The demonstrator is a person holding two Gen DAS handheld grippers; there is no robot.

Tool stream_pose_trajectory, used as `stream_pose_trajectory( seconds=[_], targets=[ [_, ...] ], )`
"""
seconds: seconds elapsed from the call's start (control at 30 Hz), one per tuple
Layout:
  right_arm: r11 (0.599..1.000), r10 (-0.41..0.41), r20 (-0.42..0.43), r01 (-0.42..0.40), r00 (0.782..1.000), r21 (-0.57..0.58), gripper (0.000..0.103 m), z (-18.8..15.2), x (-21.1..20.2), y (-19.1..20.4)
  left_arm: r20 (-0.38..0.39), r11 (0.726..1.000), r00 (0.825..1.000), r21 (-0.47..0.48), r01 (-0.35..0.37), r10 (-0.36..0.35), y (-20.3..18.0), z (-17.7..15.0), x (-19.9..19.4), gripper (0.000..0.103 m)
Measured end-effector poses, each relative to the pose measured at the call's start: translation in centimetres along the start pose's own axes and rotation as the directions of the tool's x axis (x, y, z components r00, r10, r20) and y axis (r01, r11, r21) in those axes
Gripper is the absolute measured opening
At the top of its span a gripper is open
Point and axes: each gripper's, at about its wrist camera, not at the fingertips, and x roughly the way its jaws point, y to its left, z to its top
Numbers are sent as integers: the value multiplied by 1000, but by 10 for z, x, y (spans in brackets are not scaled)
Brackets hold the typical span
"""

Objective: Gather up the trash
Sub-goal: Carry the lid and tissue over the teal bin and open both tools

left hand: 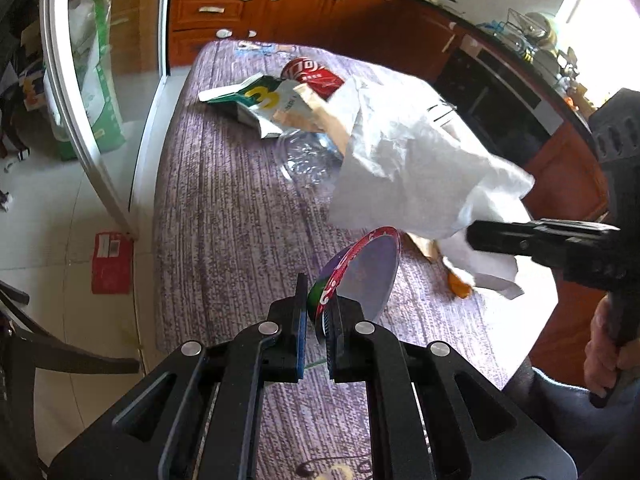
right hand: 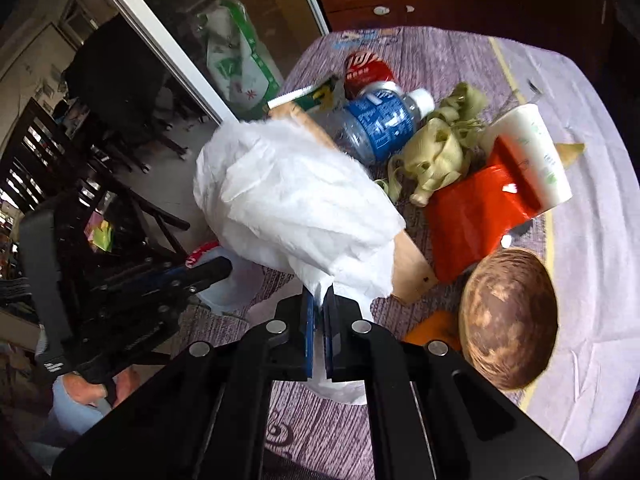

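Note:
My left gripper is shut on the edge of a round lid with a red rim, held tilted above the purple tablecloth. Held above the table, my right gripper is shut on the lower edge of a crumpled white bag. That bag hides part of the trash pile, and the right gripper reaches in from the right. On the cloth lie a blue-labelled plastic bottle, a red can, a green and yellow wrapper, a red packet and a white paper cup.
A brown shell-like bowl sits near the right gripper, beside an orange scrap and olive ribbon scraps. Brown paper pokes out under the bag. Wooden cabinets stand behind the table, a glass door to the left.

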Motion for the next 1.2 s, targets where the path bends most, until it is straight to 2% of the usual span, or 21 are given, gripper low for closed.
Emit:
stream_pose_trajectory(
  seconds=[0.23,0.33,0.47,0.7,1.0,1.2],
  targets=[
    [997,3,57,-8,998,78,4,-4,-34,-25,19,1000,1000,17,2,-2,-14,3,-6,8],
    [993,-31,83,21,996,114,4,-9,-42,-41,26,1000,1000,23,6,-6,-19,5,-7,8],
    [989,-33,125,15,992,147,4,-11,-57,-54,39,999,999,40,1,-2,-32,10,-10,8],
    [987,-60,211,27,976,158,4,-11,-93,-70,72,994,997,110,8,-16,-70,39,-18,8],
    [959,-163,295,82,941,270,4,-32,-158,-139,52,962,990,249,112,-129,-166,75,4,8],
    [907,-278,312,141,909,397,4,-57,-198,-207,-4,916,981,358,182,-194,-249,93,36,8]
  ],
)
